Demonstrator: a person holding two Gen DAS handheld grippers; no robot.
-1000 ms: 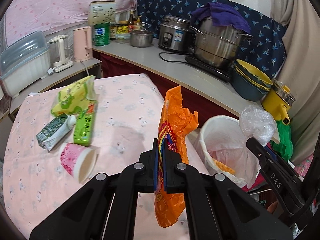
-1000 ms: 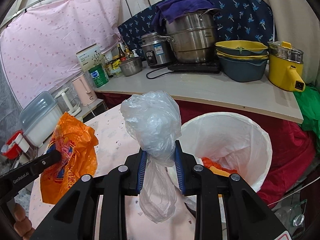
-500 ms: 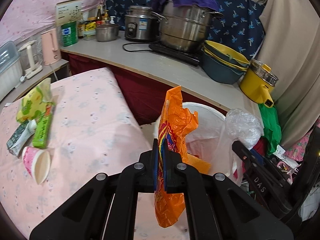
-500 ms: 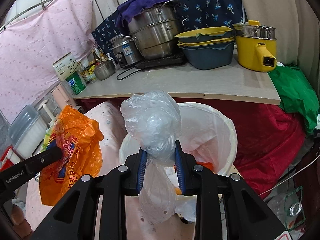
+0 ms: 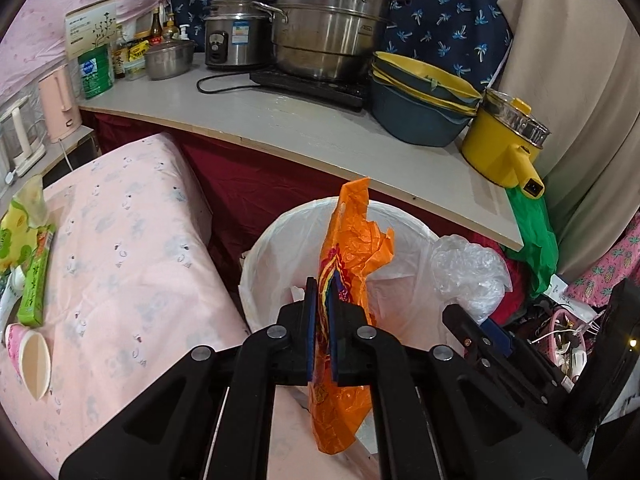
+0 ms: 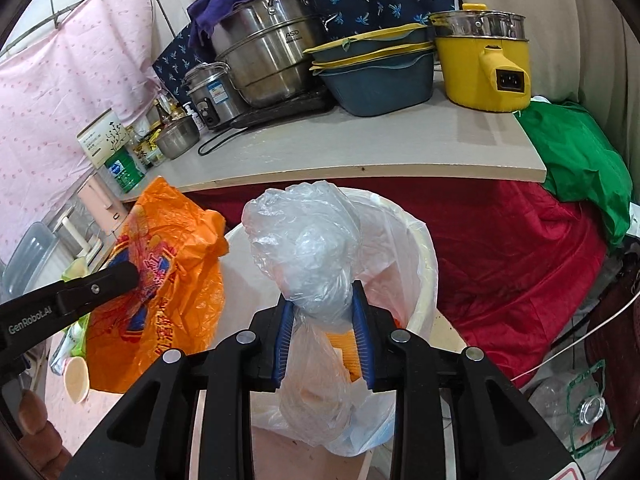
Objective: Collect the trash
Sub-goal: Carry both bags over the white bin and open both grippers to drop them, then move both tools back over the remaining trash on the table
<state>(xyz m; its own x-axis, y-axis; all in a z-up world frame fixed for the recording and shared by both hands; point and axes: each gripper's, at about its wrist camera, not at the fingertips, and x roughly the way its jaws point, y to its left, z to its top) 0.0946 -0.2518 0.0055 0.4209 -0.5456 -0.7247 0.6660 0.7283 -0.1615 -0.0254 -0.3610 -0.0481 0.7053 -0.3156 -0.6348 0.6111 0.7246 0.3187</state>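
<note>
While over bin: both loads are being held for release;
left gripper (image 5: 324,312): orange bag (image 5: 352,248) being pinched flat;
right gripper (image 6: 322,332): clear bag (image 6: 308,252) being squeezed;
bin (image 6: 420,276): bags being centred before jaws are being spread

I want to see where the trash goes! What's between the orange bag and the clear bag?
Only the white-lined bin. In the right wrist view it opens between the orange bag and the clear bag.

Two bags up over the bin

Crumpled orange plastic bag (image 5: 352,264) hangs upright, pinched mid-height, above the white-lined trash bin (image 5: 264,248); the clear plastic bag (image 6: 308,248), balled and knotted, sits at its 3 o'clock, over the bin's rim, tail drooping down inside.
</note>
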